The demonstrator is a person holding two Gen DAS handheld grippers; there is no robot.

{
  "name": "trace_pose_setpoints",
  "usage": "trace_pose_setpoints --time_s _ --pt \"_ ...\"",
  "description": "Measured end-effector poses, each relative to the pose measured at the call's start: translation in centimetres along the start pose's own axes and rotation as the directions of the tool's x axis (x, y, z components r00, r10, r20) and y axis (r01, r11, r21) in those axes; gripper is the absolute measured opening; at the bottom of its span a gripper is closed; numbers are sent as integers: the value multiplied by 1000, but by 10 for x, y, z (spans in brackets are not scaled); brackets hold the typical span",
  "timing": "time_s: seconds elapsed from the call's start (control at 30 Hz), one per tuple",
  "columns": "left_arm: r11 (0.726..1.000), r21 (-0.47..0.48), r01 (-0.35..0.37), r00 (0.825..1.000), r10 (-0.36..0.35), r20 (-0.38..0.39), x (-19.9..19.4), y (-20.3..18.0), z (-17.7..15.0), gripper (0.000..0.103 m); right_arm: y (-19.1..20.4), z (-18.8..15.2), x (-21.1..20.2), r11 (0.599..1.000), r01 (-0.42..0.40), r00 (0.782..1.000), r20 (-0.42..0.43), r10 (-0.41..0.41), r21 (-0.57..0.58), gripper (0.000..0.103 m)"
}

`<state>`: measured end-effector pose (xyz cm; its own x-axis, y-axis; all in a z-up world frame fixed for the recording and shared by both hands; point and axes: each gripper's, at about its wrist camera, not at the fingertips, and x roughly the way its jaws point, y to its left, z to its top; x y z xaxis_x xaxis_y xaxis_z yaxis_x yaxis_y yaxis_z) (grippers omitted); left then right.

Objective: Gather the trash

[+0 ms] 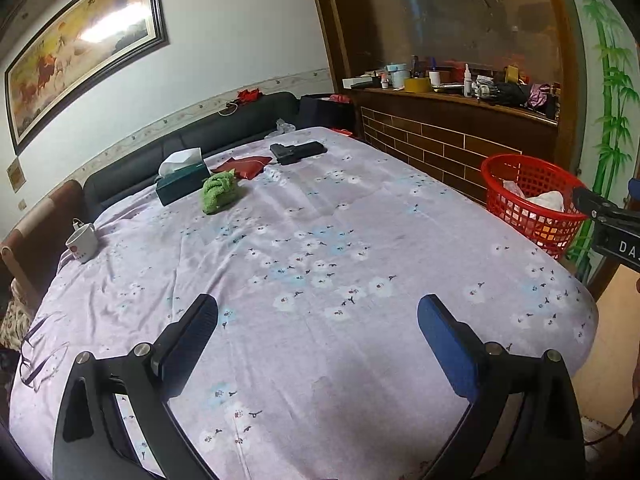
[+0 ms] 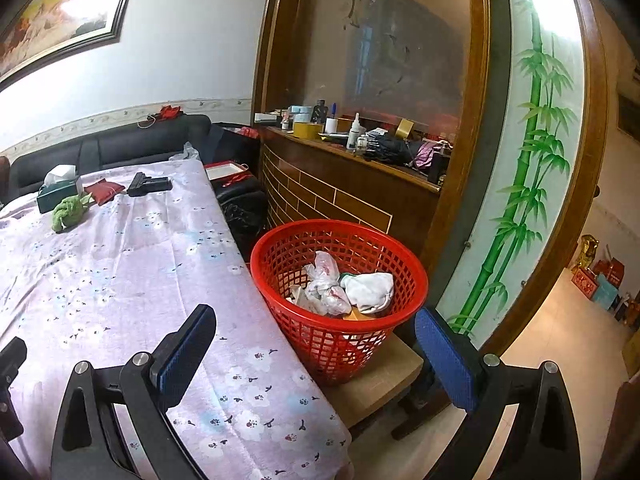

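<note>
A red mesh basket [image 2: 340,304] stands on a low stool beside the table and holds crumpled plastic and a white wad [image 2: 370,290]; the left wrist view shows that basket [image 1: 532,200] at the right. My left gripper [image 1: 318,320] is open over the flowered tablecloth [image 1: 320,240], nothing between its fingers. My right gripper [image 2: 316,334] is open too, with the basket's near rim between its spread fingers but untouched. The right gripper [image 1: 608,216] also shows at the right edge of the left wrist view.
At the table's far end lie a green cloth [image 1: 218,192], a tissue box [image 1: 182,178], a red pouch [image 1: 242,168] and a black object [image 1: 298,152]. A white mug [image 1: 82,242] stands at the left edge. A dark sofa [image 1: 192,140] and a cluttered wooden counter [image 1: 452,92] stand behind.
</note>
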<state>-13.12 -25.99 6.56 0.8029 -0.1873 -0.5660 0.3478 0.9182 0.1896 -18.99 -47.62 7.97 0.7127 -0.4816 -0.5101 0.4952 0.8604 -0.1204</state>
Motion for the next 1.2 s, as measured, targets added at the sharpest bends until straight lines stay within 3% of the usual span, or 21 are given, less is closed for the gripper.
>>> trace_pose_setpoints --time_s 1.2 --pt "999 -47 20 1000 -21 -21 -3 9 -8 99 8 -5 -1 999 -24 1000 -8 24 -26 101"
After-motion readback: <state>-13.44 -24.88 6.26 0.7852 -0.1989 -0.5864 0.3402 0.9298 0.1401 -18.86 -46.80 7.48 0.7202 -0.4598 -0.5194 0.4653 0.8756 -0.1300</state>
